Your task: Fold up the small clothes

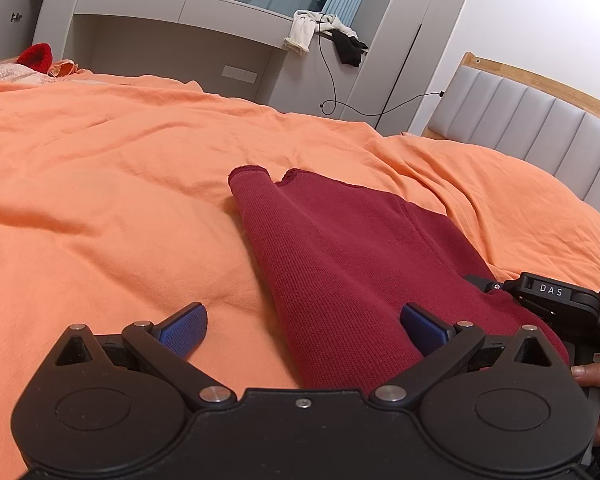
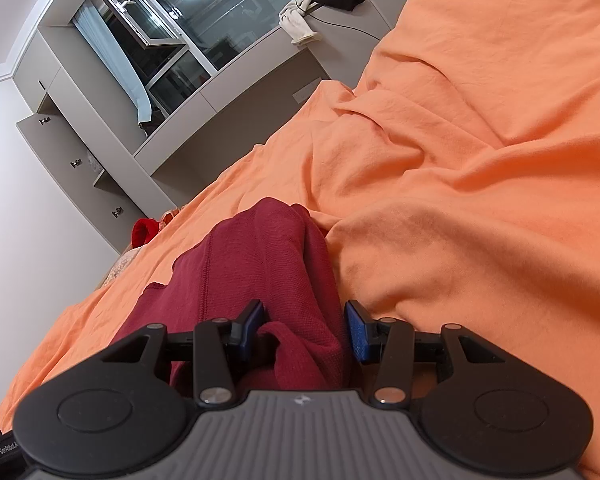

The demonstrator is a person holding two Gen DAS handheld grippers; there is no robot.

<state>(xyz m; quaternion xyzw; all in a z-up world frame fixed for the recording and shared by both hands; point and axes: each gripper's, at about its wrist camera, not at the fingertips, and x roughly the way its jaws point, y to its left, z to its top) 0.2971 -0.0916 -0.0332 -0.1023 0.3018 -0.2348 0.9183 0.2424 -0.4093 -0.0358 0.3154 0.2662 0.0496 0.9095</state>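
Observation:
A dark red knitted garment lies folded lengthwise on the orange bed cover. My left gripper is open, its jaws wide apart; the left pad is over the cover, the right pad over the garment's near edge. My right gripper is open, and a bunched fold of the red garment lies between its blue pads. The right gripper's black body also shows at the right edge of the left wrist view.
A padded grey headboard with a wooden rim stands at the right. A grey window ledge holds white and black clothes and a hanging cable. A red item lies at the bed's far left.

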